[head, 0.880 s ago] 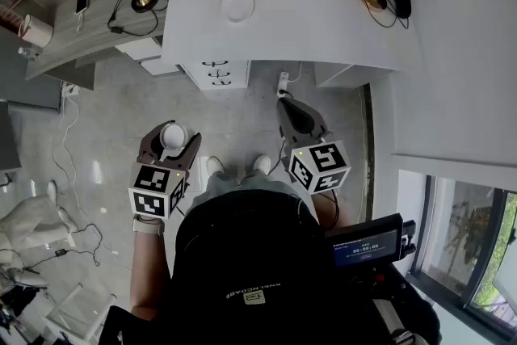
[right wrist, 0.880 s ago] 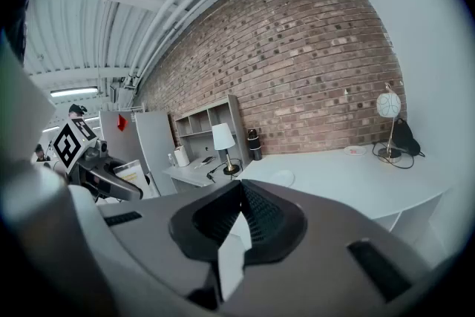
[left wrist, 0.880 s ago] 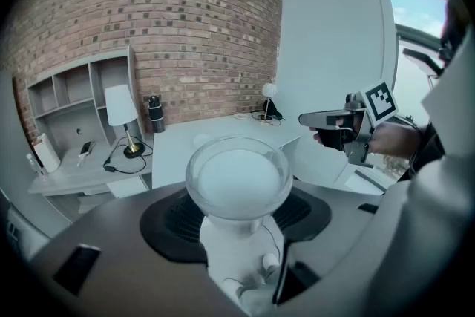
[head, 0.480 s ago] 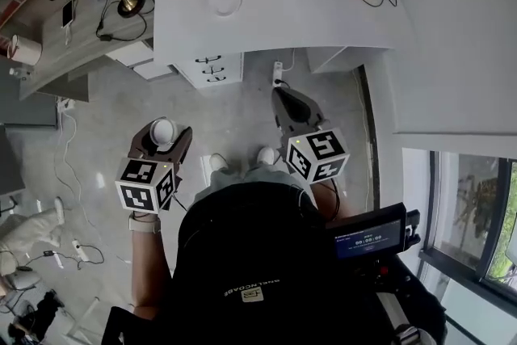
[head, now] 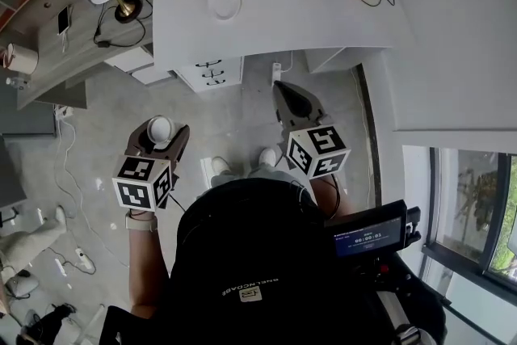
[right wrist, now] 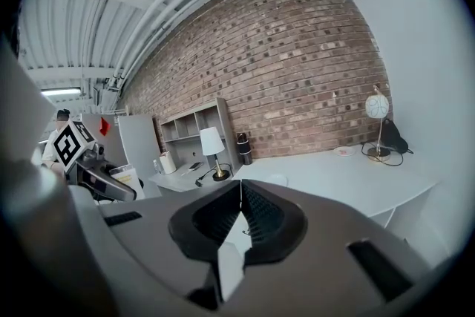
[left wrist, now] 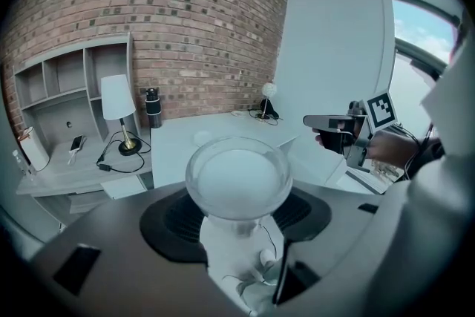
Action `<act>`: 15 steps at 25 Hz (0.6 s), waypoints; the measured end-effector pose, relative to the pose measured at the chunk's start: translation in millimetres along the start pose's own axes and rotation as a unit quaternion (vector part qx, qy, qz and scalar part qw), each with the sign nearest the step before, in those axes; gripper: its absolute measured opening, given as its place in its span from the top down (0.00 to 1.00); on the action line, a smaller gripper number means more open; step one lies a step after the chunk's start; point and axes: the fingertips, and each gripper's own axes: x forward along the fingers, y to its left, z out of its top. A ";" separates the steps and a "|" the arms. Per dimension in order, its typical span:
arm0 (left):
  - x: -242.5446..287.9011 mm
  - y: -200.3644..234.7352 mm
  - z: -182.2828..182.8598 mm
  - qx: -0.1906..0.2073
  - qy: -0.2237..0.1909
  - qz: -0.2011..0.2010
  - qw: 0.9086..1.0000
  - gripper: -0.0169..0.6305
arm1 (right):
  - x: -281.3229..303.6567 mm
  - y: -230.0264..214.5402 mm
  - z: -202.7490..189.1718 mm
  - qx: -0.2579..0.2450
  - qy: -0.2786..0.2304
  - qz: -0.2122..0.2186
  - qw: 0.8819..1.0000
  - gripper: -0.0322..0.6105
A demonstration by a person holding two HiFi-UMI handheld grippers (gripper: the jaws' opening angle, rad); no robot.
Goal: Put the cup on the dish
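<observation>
The desk (head: 307, 4) stands well ahead. The left gripper (head: 159, 135) grasps the cup (left wrist: 237, 182) upright, probably to carry it safely. The right gripper (right wrist: 240, 197) is clenched and empty, as it seems not needed. The dish (head: 224, 2) waits on the desk, well apart from the cup.

**Cup held upright, dish flat on the desk**

We see the cup (head: 159, 128), small, pale and round-rimmed, standing upright with its mouth up, clamped between the jaws of the left gripper (head: 158, 135). At one o'clock from it, well apart, the dish (head: 224, 2), a round white plate, lies flat on the white desk (head: 291, 12).
</observation>
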 end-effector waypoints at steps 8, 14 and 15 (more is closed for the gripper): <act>0.5 -0.2 -6.5 0.000 0.003 -0.012 1.000 0.58 | -0.4 3.4 -4.4 0.027 0.002 -0.008 1.000 0.94; -4.8 -1.6 -13.8 0.001 -0.001 -0.019 1.000 0.58 | -0.2 1.5 -8.9 0.062 -0.005 -0.023 0.998 0.94; -5.0 -2.2 -14.8 0.002 -0.002 -0.021 1.000 0.58 | -0.4 2.8 -10.4 0.065 -0.004 -0.023 0.998 0.94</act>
